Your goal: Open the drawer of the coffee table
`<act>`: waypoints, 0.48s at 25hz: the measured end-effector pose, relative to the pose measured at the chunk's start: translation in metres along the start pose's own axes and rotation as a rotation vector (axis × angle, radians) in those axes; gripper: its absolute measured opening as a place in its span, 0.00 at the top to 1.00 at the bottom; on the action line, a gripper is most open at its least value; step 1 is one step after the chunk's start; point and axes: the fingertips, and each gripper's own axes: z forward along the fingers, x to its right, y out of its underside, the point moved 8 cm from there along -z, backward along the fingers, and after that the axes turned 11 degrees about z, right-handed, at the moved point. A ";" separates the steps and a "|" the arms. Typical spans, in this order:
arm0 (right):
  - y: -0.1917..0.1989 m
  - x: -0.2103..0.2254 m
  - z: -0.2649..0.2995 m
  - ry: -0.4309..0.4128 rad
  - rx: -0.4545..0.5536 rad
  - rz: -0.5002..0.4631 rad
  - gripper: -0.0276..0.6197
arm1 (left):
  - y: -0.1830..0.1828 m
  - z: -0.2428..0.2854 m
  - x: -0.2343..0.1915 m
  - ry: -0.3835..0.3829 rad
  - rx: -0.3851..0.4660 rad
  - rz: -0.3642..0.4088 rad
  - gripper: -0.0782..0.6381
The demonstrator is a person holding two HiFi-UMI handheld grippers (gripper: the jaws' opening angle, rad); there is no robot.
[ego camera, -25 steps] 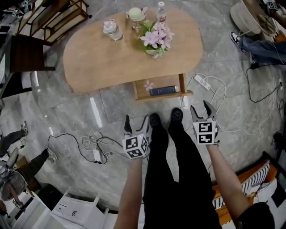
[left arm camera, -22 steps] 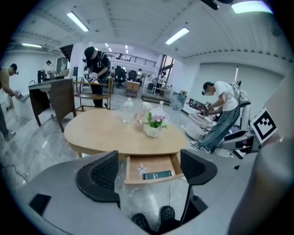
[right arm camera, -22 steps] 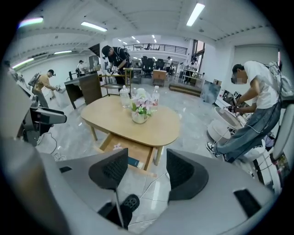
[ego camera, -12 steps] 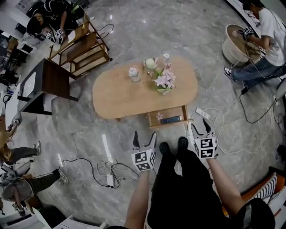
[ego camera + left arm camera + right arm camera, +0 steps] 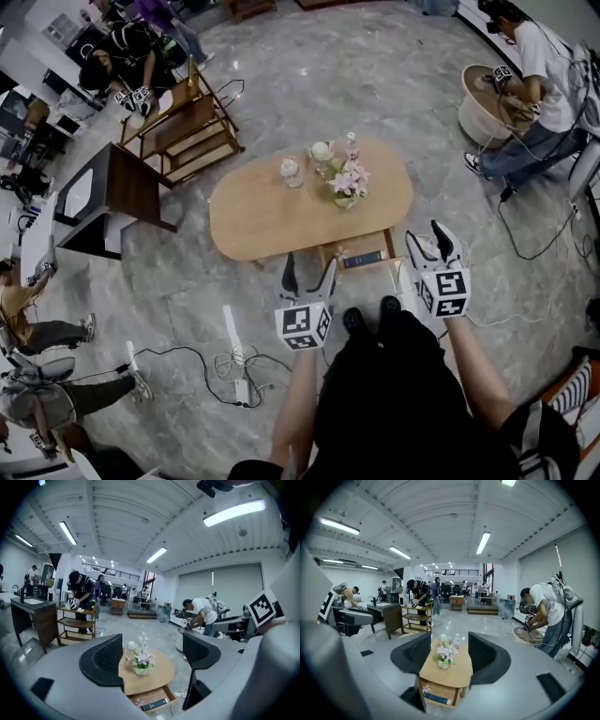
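The oval wooden coffee table point(image 5: 281, 220) stands on the grey stone floor ahead of me. Its drawer point(image 5: 361, 255) is pulled out at the near edge, with a dark book point(image 5: 362, 257) and a pink flower inside. My left gripper point(image 5: 309, 267) is held open and empty above the floor, short of the table's near edge. Right of the drawer, my right gripper point(image 5: 427, 239) is also open and empty. In the left gripper view the table point(image 5: 159, 677) and drawer point(image 5: 152, 700) show between the jaws of the left gripper point(image 5: 152, 663); the right gripper view frames the table point(image 5: 445, 677) the same way.
A vase of pink flowers point(image 5: 347, 183), a bottle and a jar stand on the tabletop. A power strip with cables point(image 5: 234, 370) lies on the floor at my left. A wooden shelf cart point(image 5: 187, 131) and dark desk point(image 5: 122, 192) stand far left. A person point(image 5: 539, 84) works at a round white table far right.
The table now looks smaller and farther, as I have stood up or stepped back. Both grippers have risen and stay open. The drawer stays pulled out.
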 end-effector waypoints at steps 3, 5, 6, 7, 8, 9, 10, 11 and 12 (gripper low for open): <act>-0.030 -0.007 -0.007 -0.018 0.069 0.006 0.60 | -0.029 -0.007 -0.005 0.006 0.049 0.003 0.32; -0.049 -0.014 -0.009 -0.033 0.106 0.006 0.60 | -0.048 -0.009 -0.013 0.007 0.070 -0.002 0.33; -0.058 -0.016 -0.009 -0.042 0.123 0.007 0.60 | -0.057 -0.010 -0.017 0.007 0.081 -0.003 0.33; -0.067 -0.019 -0.008 -0.052 0.140 0.010 0.60 | -0.067 -0.010 -0.022 0.004 0.094 -0.002 0.33; -0.075 -0.022 -0.006 -0.062 0.155 0.012 0.60 | -0.077 -0.011 -0.026 0.001 0.110 0.002 0.33; -0.082 -0.025 -0.005 -0.071 0.170 0.010 0.60 | -0.086 -0.012 -0.031 -0.004 0.128 0.009 0.34; -0.089 -0.029 -0.003 -0.077 0.183 0.005 0.60 | -0.095 -0.013 -0.036 -0.011 0.146 0.018 0.34; -0.095 -0.032 -0.001 -0.080 0.197 -0.002 0.60 | -0.103 -0.015 -0.040 -0.018 0.164 0.028 0.34; -0.101 -0.036 0.000 -0.084 0.211 -0.006 0.60 | -0.109 -0.017 -0.045 -0.026 0.179 0.037 0.34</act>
